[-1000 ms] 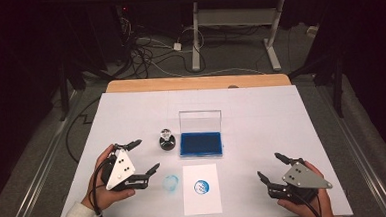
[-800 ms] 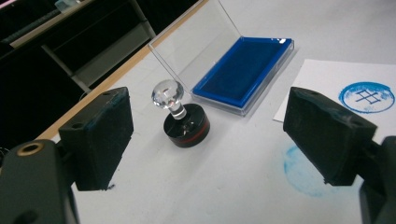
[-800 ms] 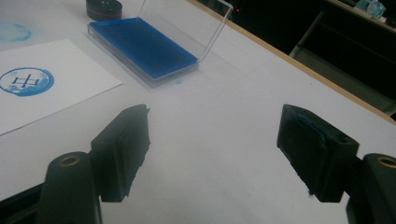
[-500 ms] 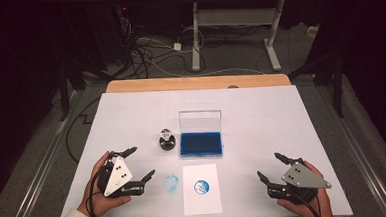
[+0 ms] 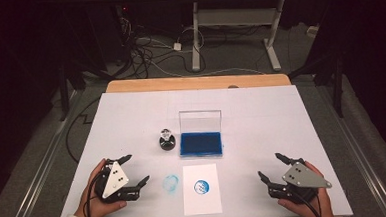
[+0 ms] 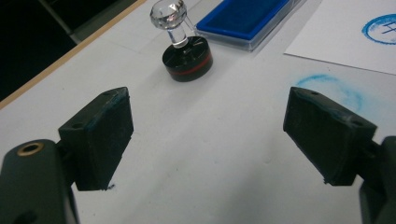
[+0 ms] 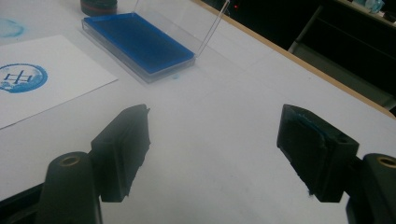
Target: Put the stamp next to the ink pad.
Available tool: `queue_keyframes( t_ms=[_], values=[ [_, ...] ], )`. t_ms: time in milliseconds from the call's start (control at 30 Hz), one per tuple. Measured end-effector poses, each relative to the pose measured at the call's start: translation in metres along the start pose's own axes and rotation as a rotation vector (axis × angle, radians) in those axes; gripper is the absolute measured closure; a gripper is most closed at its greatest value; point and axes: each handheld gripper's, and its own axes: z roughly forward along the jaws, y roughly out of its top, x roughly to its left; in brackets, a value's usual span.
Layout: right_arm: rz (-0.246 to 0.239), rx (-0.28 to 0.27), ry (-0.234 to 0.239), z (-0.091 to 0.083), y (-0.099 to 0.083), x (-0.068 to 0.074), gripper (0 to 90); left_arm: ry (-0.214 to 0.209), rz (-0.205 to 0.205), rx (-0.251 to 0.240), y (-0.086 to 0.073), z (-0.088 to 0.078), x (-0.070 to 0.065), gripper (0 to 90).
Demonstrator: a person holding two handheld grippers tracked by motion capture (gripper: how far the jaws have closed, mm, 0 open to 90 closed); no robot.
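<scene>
Resting low on the white surface (image 5: 131, 116), the left claw (image 5: 132, 170) and right claw (image 5: 275, 167) both stand apart, empty. The round black stamp (image 5: 167, 140) with its clear faceted knob sits just left of the blue ink pad (image 5: 201, 143). Judging by the printed paper (image 5: 201, 188) before the pad, stamping looks done; any further print calls for gripping the stamp's knob.

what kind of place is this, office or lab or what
Most likely a lab or workshop set up for recording handling trials, not an ordinary office. A white-covered table stands in a dark room, loose cables run across the floor behind it, and a height-adjustable desk frame stands farther back.
</scene>
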Motion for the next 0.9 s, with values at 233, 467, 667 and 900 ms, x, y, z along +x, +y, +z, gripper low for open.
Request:
queue_keyframes(
  t_ms=[233,467,667,900],
  values=[
    [-0.003,0.005,0.004,-0.0009,-0.0004,0.0002,25.3,-0.018,0.009,0.033,-0.0035,0.0014,-0.0045,15.7],
    [-0.015,0.012,0.002,0.0002,0.0002,0.0018,25.4,-0.019,0.022,0.034,-0.004,0.0005,-0.0045,15.7],
    [-0.023,0.014,-0.001,-0.0014,0.0027,0.0057,25.4,-0.022,0.018,0.017,-0.0026,-0.0018,-0.0043,15.7],
    [-0.015,0.018,0.004,-0.0011,0.0001,0.0046,25.3,-0.032,0.025,0.019,0.0006,0.0028,-0.0054,15.7]
  ],
)
